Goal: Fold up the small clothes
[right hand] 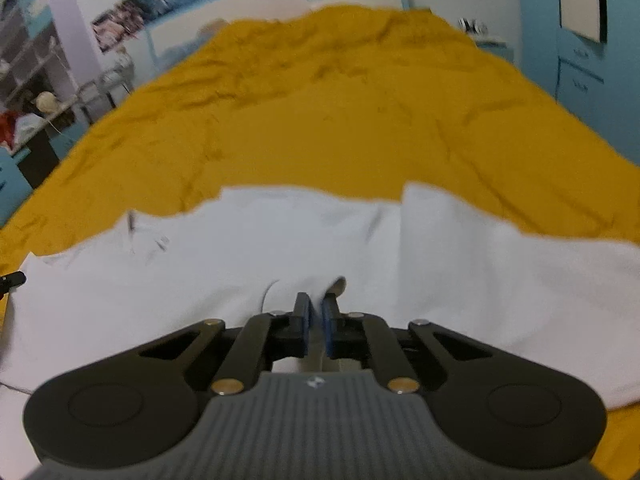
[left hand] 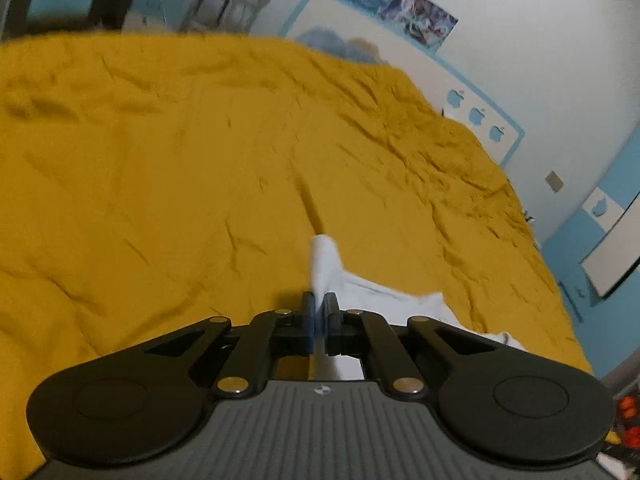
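Both grippers are pinching the white garment (right hand: 280, 264) over the yellow bedspread (left hand: 160, 160). Left gripper (left hand: 319, 300) is clamping a raised corner; right gripper (right hand: 315, 302) is clamping an edge, cloth spreading ahead and sideways.

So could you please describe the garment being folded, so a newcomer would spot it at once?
Find the mustard-yellow bedspread covering the bed. On its near side lies a white garment, pinched by both the left tool and right tool. It is the only white cloth on the yellow.
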The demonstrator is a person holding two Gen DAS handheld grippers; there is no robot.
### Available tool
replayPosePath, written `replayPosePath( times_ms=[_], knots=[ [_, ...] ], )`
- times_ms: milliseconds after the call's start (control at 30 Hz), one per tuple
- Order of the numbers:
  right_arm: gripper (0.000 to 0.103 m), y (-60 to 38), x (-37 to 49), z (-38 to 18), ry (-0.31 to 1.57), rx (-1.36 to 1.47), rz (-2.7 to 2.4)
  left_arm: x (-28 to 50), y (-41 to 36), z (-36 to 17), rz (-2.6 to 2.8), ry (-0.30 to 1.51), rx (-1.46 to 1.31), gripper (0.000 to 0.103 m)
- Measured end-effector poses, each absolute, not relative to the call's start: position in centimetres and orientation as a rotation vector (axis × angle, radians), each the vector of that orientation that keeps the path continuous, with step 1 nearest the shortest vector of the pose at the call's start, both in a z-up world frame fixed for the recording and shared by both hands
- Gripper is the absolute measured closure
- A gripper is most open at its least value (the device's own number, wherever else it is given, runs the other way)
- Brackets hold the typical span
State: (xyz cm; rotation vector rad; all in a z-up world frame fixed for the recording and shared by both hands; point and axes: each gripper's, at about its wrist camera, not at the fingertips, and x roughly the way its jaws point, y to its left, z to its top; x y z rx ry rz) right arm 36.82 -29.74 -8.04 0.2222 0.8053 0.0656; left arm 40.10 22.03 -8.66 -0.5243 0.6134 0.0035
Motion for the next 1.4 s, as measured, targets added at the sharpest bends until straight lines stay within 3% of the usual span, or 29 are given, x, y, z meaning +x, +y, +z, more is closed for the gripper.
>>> replayPosePath(
  times_ms=[233,367,433,567,800,967,1067,1200,1400],
  knots=[
    [0.102,-29.4,40.2,-11.5,0.861,0.203,0.037,42.6,21.2,-10.9,0.052,0.716,-0.414,0.098],
    [0.098,-29.5,40.1,-12.5,0.865,0.21,0.011,42.1,21.7,-10.7,0.093,0.74,-0.407,0.083],
    [0.091,-29.6,39.2,-11.5,0.853,0.205,0.006,40.8,22.2,-9.7,0.087,0.736,-0.432,0.075],
    [0.089,-29.2,36.6,-9.9,0.85,0.214,0.074,37.7,21.2,-8.0,0.009,0.766,-0.391,0.068],
    [0.091,-28.6,35.1,-12.2,0.928,0.154,0.045,34.7,18.9,-10.6,0.021,0.901,-0.217,0.063],
    [0.09,-29.2,34.2,-10.2,0.922,0.153,0.032,34.3,19.2,-9.8,0.067,0.899,-0.24,0.062],
    [0.089,-31.2,31.9,-8.0,0.884,0.192,0.036,33.6,18.5,-7.8,0.054,0.846,-0.231,0.062],
    [0.068,-36.7,28.7,-5.9,0.881,0.259,-0.035,33.1,17.1,-5.2,0.007,0.803,-0.248,0.06],
    [0.066,-48.7,24.7,-4.6,0.904,0.381,-0.243,34.3,13.9,-4.1,-0.001,0.813,-0.236,0.056]
  ],
)
